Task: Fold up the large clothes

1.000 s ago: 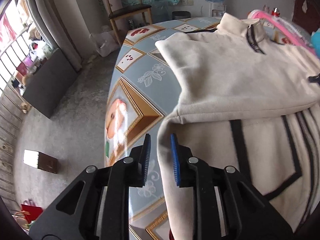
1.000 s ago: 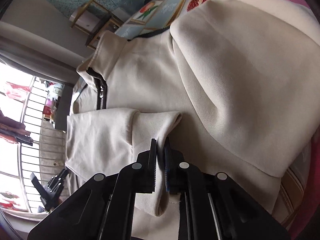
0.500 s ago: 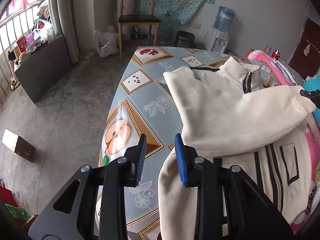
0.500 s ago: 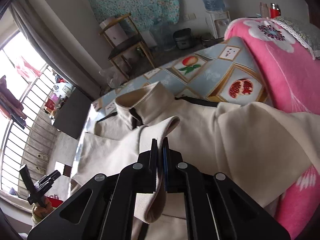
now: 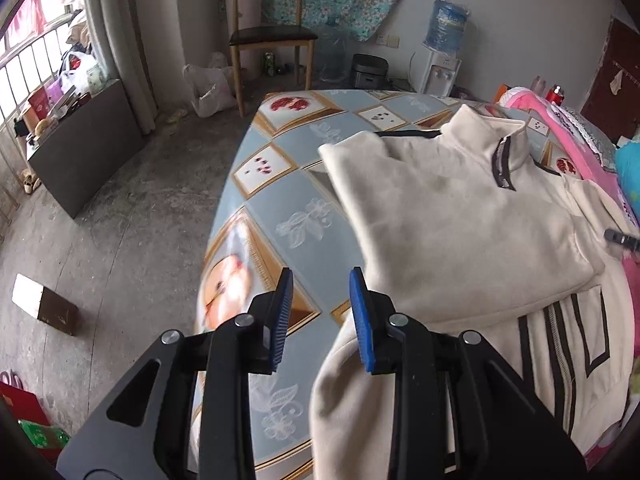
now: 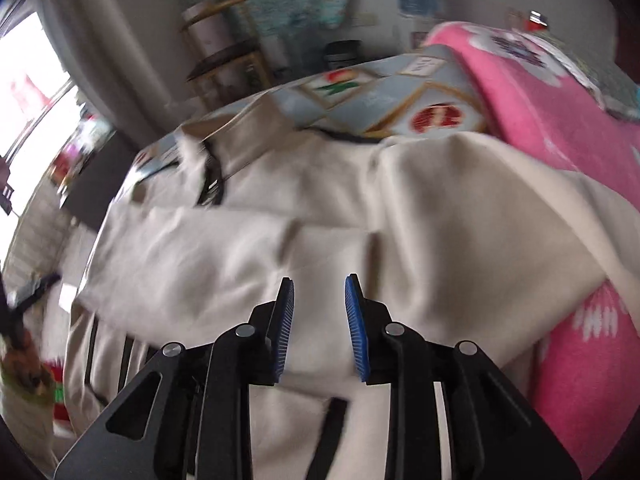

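Observation:
A cream zip-neck sweatshirt [image 5: 452,216] with black trim lies on the table, one sleeve folded across its chest. My left gripper [image 5: 322,280] hangs open over the table's near edge, just left of the sweatshirt's hem, nothing between its blue pads. In the right wrist view the picture is blurred; my right gripper [image 6: 319,284] hovers above the folded sleeve [image 6: 224,248] and its jaws are opening, with no cloth between them. The collar [image 6: 240,128] lies beyond.
The table wears a blue fruit-print cloth [image 5: 280,188]. A pink flowered blanket [image 6: 552,108] is heaped at the right. On the floor stand a wooden chair [image 5: 272,36], a water dispenser [image 5: 440,52], a dark cabinet [image 5: 84,152] and a small box [image 5: 44,304].
My right gripper has let go of the sleeve cuff it was pinching, and the sleeve now lies flat across the chest. The left gripper has lifted and drawn back a little, still empty.

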The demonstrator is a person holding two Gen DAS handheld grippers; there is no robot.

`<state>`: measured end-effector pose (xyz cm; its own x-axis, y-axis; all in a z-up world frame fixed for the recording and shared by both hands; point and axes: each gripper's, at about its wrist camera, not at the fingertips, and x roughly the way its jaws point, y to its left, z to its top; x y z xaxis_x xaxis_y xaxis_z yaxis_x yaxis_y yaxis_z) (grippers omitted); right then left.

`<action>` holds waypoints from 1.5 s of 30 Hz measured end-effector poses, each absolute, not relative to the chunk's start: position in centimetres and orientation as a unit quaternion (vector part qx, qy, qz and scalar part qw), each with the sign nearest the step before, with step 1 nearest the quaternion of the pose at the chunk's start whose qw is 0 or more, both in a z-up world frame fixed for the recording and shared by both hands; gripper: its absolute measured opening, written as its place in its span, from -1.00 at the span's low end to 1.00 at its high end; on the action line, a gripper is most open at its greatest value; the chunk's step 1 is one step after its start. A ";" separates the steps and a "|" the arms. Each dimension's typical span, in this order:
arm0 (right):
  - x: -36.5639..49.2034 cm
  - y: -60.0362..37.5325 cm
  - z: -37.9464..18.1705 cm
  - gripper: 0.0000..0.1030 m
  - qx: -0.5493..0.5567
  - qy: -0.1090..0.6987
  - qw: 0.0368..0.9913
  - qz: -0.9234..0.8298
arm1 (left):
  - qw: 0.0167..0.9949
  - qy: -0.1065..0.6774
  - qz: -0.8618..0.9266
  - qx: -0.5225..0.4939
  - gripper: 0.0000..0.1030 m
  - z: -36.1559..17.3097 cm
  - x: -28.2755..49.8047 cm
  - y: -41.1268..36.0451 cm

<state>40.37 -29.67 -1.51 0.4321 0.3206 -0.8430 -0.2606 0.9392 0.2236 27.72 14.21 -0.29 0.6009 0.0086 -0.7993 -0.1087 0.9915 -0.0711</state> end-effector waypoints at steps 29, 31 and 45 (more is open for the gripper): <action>33.8 -30.2 -0.8 0.51 0.014 0.498 0.860 0.108 | 0.873 0.487 0.028 0.006 0.61 -1.4 28.4 7.0; 32.8 -32.0 -0.7 0.52 0.023 0.503 0.860 0.088 | 0.872 0.489 0.021 0.009 0.61 -1.4 29.2 5.5; 31.3 -48.4 3.1 0.52 0.008 0.455 0.884 -0.106 | 0.851 0.524 0.013 0.043 0.70 -5.8 33.8 -0.3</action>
